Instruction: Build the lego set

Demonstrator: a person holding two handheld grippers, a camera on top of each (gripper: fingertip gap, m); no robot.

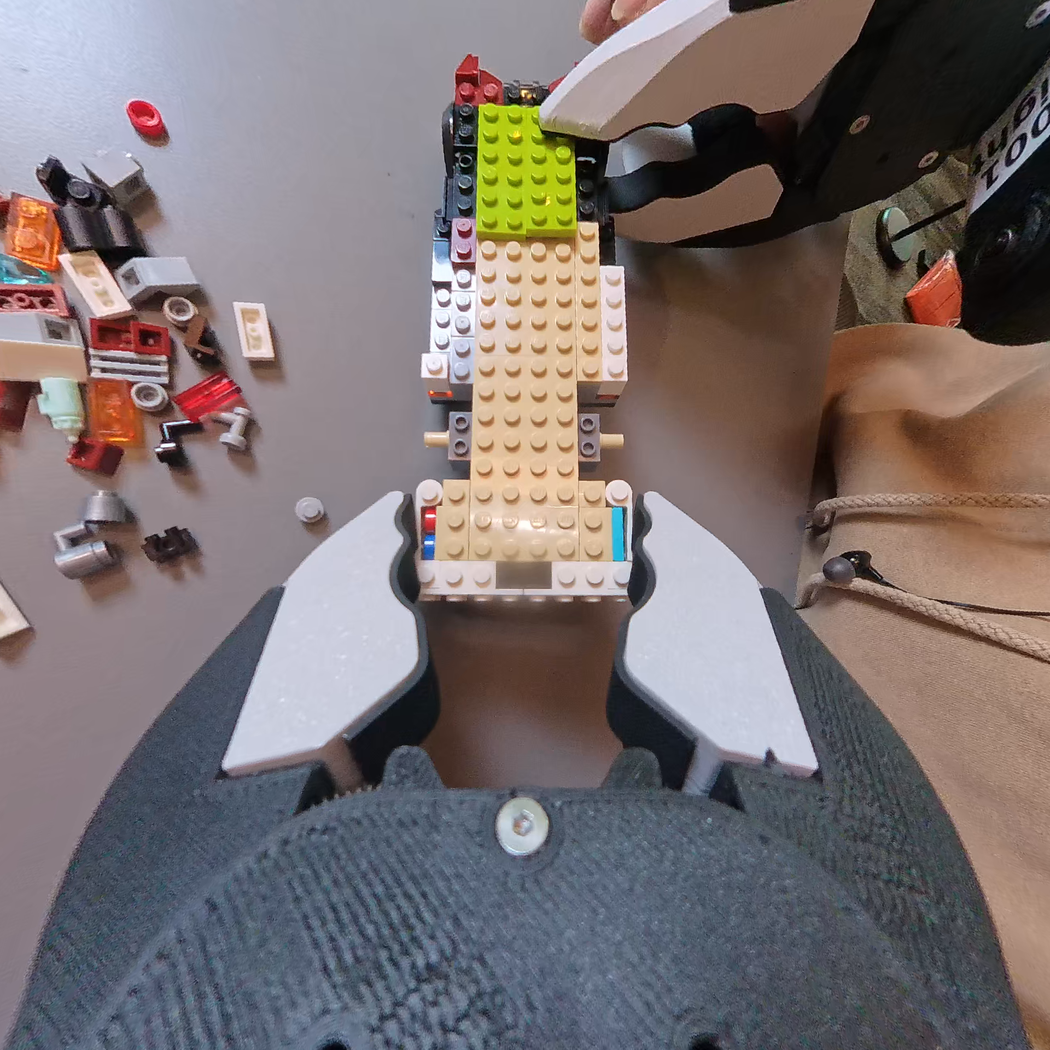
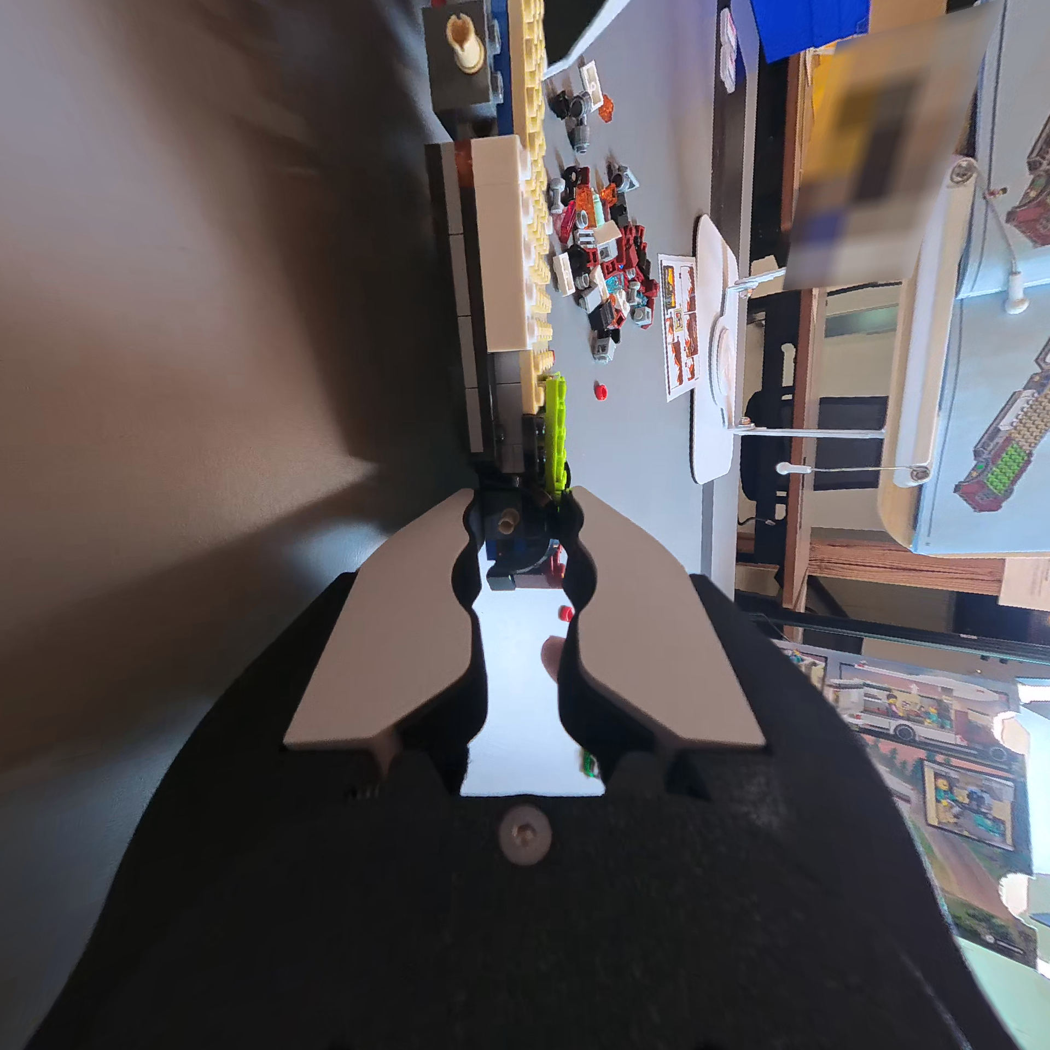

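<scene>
A long brick model with a tan studded top and a lime green plate at its far end lies along the middle of the left wrist view. My left gripper is shut on its white and tan near end, one pad pressed on each side. My right gripper comes in from the upper right and clamps the far end, one finger on top of the lime plate and one underneath. In the right wrist view my right gripper is shut on the model at the lime plate and the black underside.
A pile of loose bricks lies on the grey table at the left, with a red round piece and a grey stud apart from it. A person's beige hooded top is at the right. An instruction sheet and a white stand sit beyond. It is some 11 centimetres from my right tips to the red round piece.
</scene>
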